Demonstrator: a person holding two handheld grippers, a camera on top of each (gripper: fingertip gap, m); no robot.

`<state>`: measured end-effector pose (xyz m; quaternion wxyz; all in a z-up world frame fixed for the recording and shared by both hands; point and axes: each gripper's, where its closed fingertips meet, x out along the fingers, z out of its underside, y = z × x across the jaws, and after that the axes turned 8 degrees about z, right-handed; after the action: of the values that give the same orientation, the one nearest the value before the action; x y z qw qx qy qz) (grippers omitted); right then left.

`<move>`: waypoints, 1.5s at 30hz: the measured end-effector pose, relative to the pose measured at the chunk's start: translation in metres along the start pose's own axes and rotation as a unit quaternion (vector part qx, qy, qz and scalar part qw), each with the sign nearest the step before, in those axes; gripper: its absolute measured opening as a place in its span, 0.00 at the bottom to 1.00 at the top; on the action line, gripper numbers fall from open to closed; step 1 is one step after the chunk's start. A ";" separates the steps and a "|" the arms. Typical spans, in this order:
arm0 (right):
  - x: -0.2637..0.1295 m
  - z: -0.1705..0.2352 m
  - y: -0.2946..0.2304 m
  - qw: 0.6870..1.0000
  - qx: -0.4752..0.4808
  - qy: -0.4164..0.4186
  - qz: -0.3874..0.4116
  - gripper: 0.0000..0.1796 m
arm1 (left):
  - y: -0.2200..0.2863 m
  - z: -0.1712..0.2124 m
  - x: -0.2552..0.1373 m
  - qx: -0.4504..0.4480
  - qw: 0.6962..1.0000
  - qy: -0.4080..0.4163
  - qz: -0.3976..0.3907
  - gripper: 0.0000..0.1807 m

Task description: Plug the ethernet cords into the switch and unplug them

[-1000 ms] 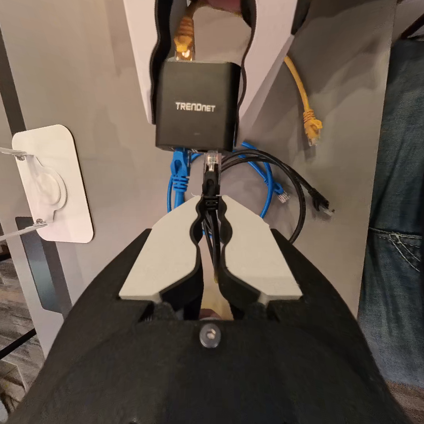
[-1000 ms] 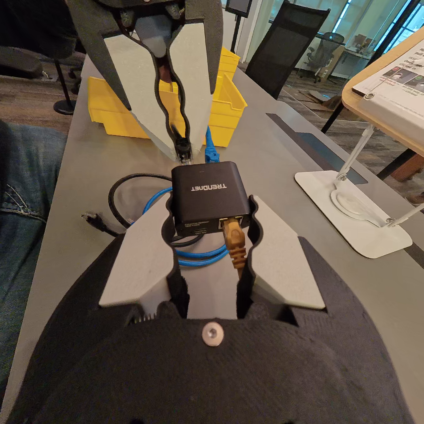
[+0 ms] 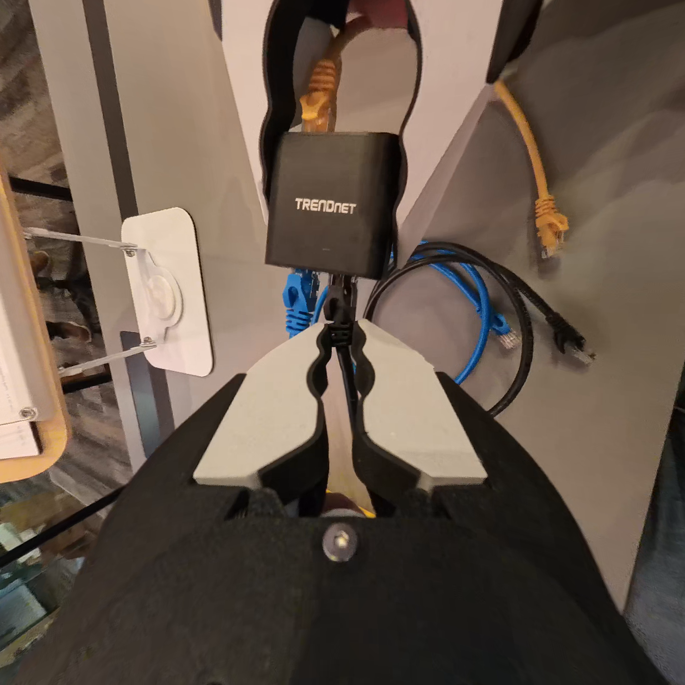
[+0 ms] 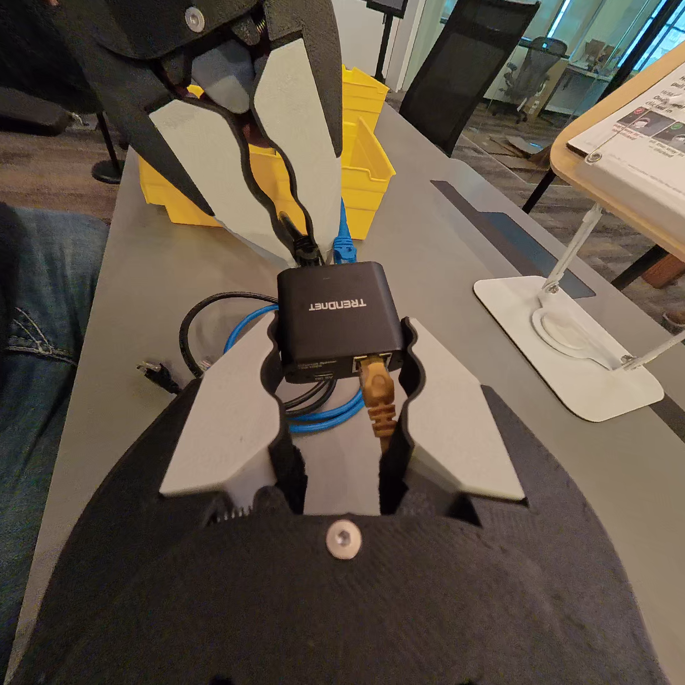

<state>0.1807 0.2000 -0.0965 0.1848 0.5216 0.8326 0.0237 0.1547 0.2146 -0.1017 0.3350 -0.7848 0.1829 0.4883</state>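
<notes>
I am clamping the small black box switch (image 4: 335,315) with my right gripper (image 4: 339,346), while my left gripper (image 3: 341,328), pinching the black ethernet plug (image 3: 339,302), is seating it beside the blue plug (image 3: 298,300); the orange plug (image 4: 376,389) is sitting in the opposite face, and unplugging is all remaining.

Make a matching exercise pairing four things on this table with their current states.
Things:
1. black connector
2. orange connector
3. switch
4. blue connector

States:
A. clamped by the right gripper
B. plugged in beside the black one
C. plugged into the side facing the right wrist camera
D. pinched in the left gripper

Pairs: 1-D, 2-C, 3-A, 4-B
</notes>
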 end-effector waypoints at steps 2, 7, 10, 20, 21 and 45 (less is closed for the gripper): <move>-0.001 -0.004 0.002 1.000 0.006 0.004 0.003 0.34 | -0.003 -0.004 -0.004 -0.016 1.000 0.022 -0.013 0.04; 0.003 -0.002 0.001 0.999 -0.021 -0.020 0.018 0.35 | -0.006 0.002 -0.004 0.020 0.997 -0.005 -0.068 0.04; 0.003 -0.002 0.000 0.999 -0.028 -0.030 0.023 0.34 | -0.007 0.002 -0.005 0.035 0.993 -0.015 -0.108 0.04; 0.009 0.000 0.005 0.996 -0.039 -0.053 0.060 0.34 | -0.016 0.008 -0.001 0.044 0.979 -0.051 -0.193 0.04; 0.008 -0.001 0.006 0.996 -0.037 -0.046 0.061 0.34 | -0.017 0.006 -0.003 0.041 0.978 -0.041 -0.201 0.05; -0.056 -0.079 0.067 0.984 -0.023 -0.006 0.174 0.35 | 0.006 0.037 -0.064 -0.095 0.954 0.165 -0.230 0.17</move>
<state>0.2339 0.1931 0.0080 0.1949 0.6542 0.7272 0.0716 0.0982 0.2340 -0.0581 0.3271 -0.9036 0.0032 0.2766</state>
